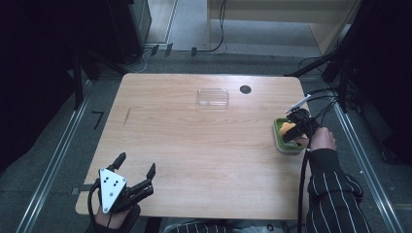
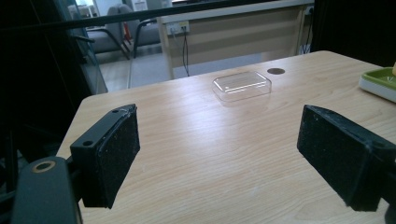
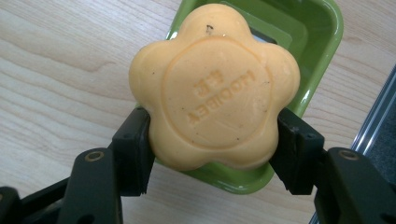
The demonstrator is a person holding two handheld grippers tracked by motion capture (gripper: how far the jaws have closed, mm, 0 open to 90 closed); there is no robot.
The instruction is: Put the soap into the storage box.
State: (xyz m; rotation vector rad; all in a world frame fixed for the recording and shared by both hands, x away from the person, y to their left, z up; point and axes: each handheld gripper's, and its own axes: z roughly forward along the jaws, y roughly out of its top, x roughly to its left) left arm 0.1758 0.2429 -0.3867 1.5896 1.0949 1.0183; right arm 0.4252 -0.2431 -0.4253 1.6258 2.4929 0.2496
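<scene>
Your right gripper [image 1: 297,130] sits at the right edge of the high view, its jaws clamped on the orange soap [image 1: 287,127] just above the green soap dish [image 1: 280,141]. That dish rests on the wooden table [image 1: 194,145] near its right border. Your right hand [image 1: 322,140] comes in from the lower right, striped sleeve [image 1: 335,194] angled up toward the dish, cables trailing away to the upper right. Well apart, in the upper middle, lies a clear plastic lid [image 1: 213,97] with a dark round hole [image 1: 245,89] just to its right; nothing stands between them and the dish. Your left gripper [image 1: 135,178] rests at the lower left corner of the table, jaws spread wide with nothing between them.

Looking along your left gripper [image 2: 219,154], you see both black pads level above bare wood, far apart. The clear lid [image 2: 242,86] lies ahead at upper centre, and a corner of the green dish [image 2: 380,81] shows at the right edge.

From your right gripper [image 3: 212,156], the flower-shaped soap [image 3: 215,88] is pinched by its lower lobes between the two pads, its stamped face toward the camera. The green dish [image 3: 317,37] lies directly behind it, tilted toward the upper right of the frame.
</scene>
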